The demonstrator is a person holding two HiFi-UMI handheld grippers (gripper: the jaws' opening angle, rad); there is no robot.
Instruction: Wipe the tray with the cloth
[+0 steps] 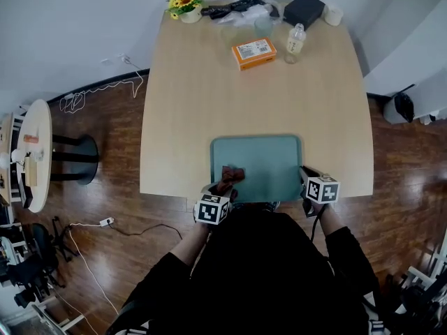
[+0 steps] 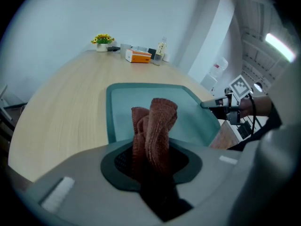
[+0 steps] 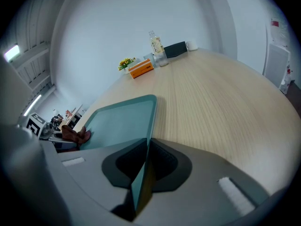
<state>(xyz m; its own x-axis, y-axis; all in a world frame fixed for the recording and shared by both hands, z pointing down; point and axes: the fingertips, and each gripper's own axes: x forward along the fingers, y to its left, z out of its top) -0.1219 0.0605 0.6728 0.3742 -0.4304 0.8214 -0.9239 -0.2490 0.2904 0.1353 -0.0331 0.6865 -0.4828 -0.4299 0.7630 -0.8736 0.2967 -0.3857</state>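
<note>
Now, left gripper [image 2: 153,140] pinching cloth [image 2: 153,126] over tray [image 1: 272,160], right gripper [image 3: 143,173] clamping tray rim.

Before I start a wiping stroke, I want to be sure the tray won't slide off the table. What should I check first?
1. Cloth gripped by the left gripper: ok, its jaws are shut on it.
2. Tray steadied by the right gripper: ok, its jaws clamp the near right rim.
3. Cloth over the tray: ok, at its near left corner.
4. Cloth pressing on the tray surface: cannot tell.
5. Orange box and bottle away from the tray: ok, both stand at the far end of the table.
6. Tray fully on the table: cannot tell, its near rim lies right at the table's near edge.
</note>
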